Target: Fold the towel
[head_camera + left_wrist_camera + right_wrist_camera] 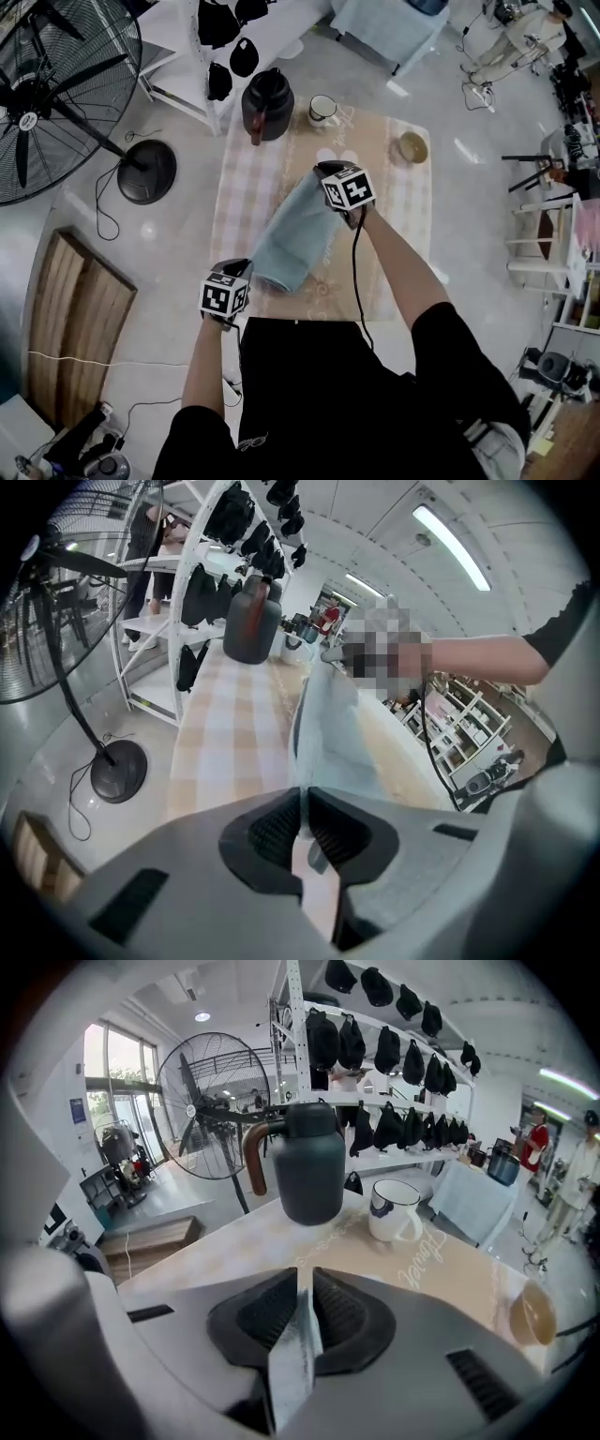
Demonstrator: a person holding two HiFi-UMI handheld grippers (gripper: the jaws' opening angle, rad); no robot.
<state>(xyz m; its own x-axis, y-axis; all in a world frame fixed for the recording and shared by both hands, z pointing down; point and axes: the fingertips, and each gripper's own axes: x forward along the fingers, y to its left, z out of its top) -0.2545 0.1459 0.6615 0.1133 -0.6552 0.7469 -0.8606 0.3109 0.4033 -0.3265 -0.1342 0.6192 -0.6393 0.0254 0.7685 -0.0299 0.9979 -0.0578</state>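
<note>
Left tongs (303, 797) pressed together on the near end of the towel (295, 234). Right tongs (303, 1283) pinch its far end, with cloth wedged between the pads. The pale blue towel stretches between the two, slanting from near left to far right over the middle of the surface (248, 187). At the far edge stands a dark jug (267, 103), with a white mug (323, 110) just right of it and a small bowl (412, 147) further right. A big fan (56, 94) stands on the floor to the left.

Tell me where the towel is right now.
In the head view the towel spans the middle of the table, stretched between the left gripper at the near edge and the right gripper farther in, toward the dark jug.
</note>
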